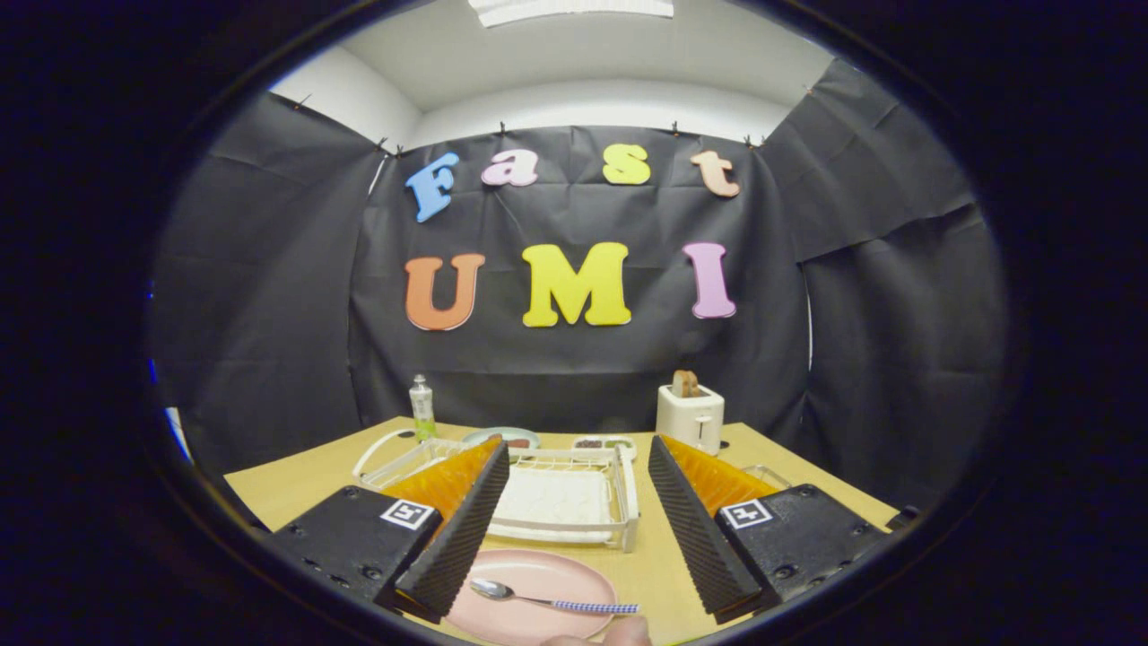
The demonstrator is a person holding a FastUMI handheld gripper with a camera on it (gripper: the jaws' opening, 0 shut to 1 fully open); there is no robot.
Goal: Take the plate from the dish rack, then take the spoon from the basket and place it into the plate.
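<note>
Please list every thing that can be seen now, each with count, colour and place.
plate: one, pink, on the table between the fingers
spoon: one, silver bowl, blue checked handle, lying on the plate
dish rack: one, white, beyond the plate
toaster: one, white, bread in it, far side of the table
bottle: one, clear, behind the rack
table: one, light wood
gripper: one, fingers open, holding nothing

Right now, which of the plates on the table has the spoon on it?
The pink plate between the open gripper fingers, with the spoon lying across it. The other plate sits empty-looking beyond the dish rack.
</note>
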